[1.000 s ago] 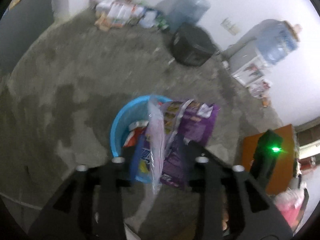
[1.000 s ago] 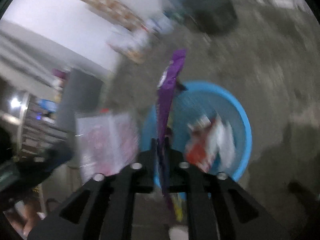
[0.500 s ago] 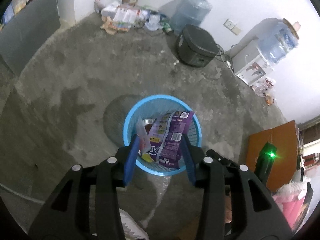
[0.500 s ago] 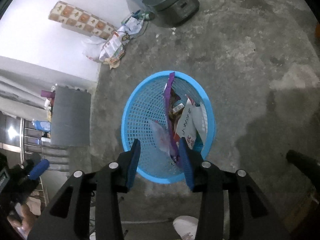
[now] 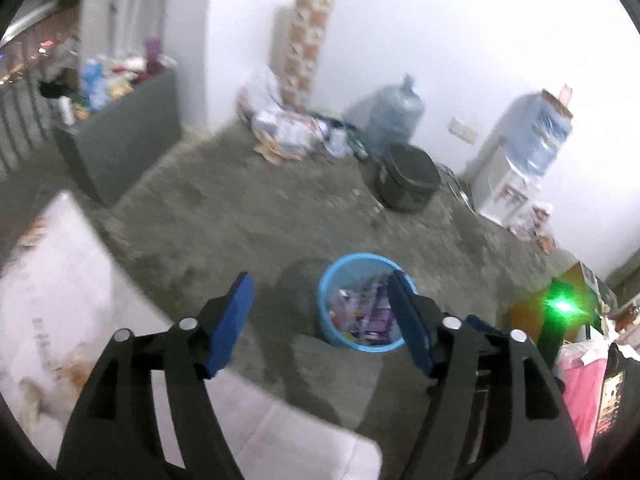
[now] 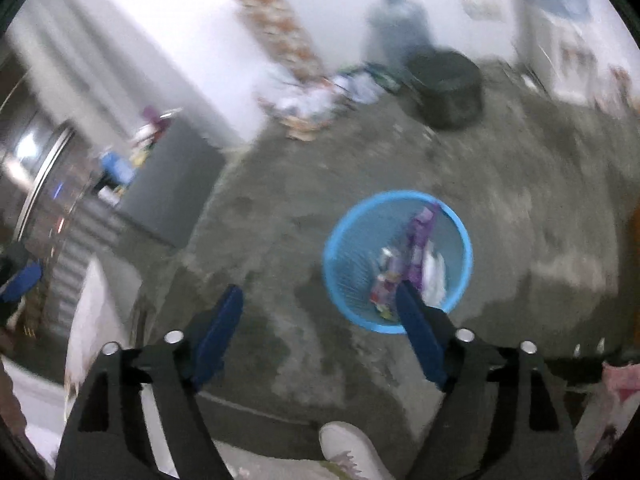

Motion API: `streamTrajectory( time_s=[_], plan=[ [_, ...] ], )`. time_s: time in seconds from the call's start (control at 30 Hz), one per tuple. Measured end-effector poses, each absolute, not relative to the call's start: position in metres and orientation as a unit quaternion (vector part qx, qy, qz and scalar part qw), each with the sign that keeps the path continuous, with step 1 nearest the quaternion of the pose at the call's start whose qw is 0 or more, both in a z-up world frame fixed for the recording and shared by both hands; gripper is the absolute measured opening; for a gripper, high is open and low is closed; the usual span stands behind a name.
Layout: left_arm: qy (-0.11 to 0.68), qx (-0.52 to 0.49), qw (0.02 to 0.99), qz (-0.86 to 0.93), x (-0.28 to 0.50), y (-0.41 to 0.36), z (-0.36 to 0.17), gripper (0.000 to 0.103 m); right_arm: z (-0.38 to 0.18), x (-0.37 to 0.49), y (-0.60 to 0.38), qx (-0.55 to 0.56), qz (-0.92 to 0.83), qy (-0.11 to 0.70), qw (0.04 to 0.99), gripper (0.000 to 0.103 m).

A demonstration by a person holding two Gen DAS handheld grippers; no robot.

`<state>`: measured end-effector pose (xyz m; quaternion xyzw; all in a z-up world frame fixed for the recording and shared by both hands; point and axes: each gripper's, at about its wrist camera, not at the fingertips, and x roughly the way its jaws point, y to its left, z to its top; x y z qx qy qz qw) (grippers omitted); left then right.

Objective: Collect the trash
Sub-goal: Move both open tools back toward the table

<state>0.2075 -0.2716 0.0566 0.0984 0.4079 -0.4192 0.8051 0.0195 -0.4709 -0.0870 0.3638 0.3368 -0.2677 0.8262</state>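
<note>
A blue mesh trash basket (image 5: 327, 304) stands on the concrete floor, also in the right wrist view (image 6: 460, 236). Inside it lie a purple snack bag (image 5: 378, 314), also seen from the right wrist (image 6: 418, 240), and other wrappers (image 6: 386, 280). My left gripper (image 5: 320, 308) is open and empty, high above the floor, with the basket behind its right finger. My right gripper (image 6: 318, 316) is open and empty, with the basket past its right finger. Both views are blurred.
A white patterned surface (image 5: 60, 304) lies low on the left. A grey cabinet (image 5: 120, 148), a black cooker (image 5: 408, 176), water jugs (image 5: 394, 116), a dispenser (image 5: 512, 176) and a pile of litter (image 5: 288, 128) line the wall. A white shoe (image 6: 352, 452) is below.
Both grippers have let go of their bags, which now lie in the basket, then opened wider and lifted up and back, leaving the basket smaller and further off.
</note>
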Motion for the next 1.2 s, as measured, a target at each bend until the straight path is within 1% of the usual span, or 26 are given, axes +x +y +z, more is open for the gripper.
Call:
streamTrajectory(
  time_s=[0.13,0.23,0.4,0.63,0.77,0.93,0.97,1.03,1.2],
  plan=[
    [0.383,0.074,0.831,-0.397,0.198,-0.203,0.085,0.078,-0.047,0.038,-0.412,0.300,-0.201,0.335,0.870,0.088],
    [0.369,0.069,0.849,-0.372,0.188,-0.147,0.092,0.083,-0.032,0.054,-0.367,0.255,-0.142,0.349,0.890,0.092],
    [0.366,0.057,0.873,-0.316,0.173,-0.060,0.091,0.083,-0.029,0.078,-0.300,0.202,-0.059,0.385,0.899,0.094],
    [0.377,0.030,0.892,-0.248,0.162,0.031,0.074,0.084,-0.046,0.102,-0.241,0.151,-0.025,0.448,0.881,0.094],
    [0.385,0.014,0.894,-0.229,0.156,0.060,0.062,0.084,-0.058,0.116,-0.216,0.107,-0.023,0.472,0.875,0.095],
    [0.392,-0.011,0.893,-0.221,0.150,0.073,0.050,0.084,-0.081,0.129,-0.196,0.047,-0.029,0.508,0.859,0.095],
    [0.390,-0.011,0.894,-0.220,0.148,0.074,0.049,0.084,-0.084,0.129,-0.194,0.037,-0.032,0.511,0.858,0.097],
    [0.388,-0.010,0.895,-0.221,0.148,0.077,0.047,0.084,-0.086,0.129,-0.190,0.018,-0.031,0.503,0.863,0.097],
    [0.392,-0.020,0.893,-0.222,0.149,0.078,0.044,0.084,-0.085,0.130,-0.191,0.014,-0.022,0.501,0.865,0.097]
  ],
)
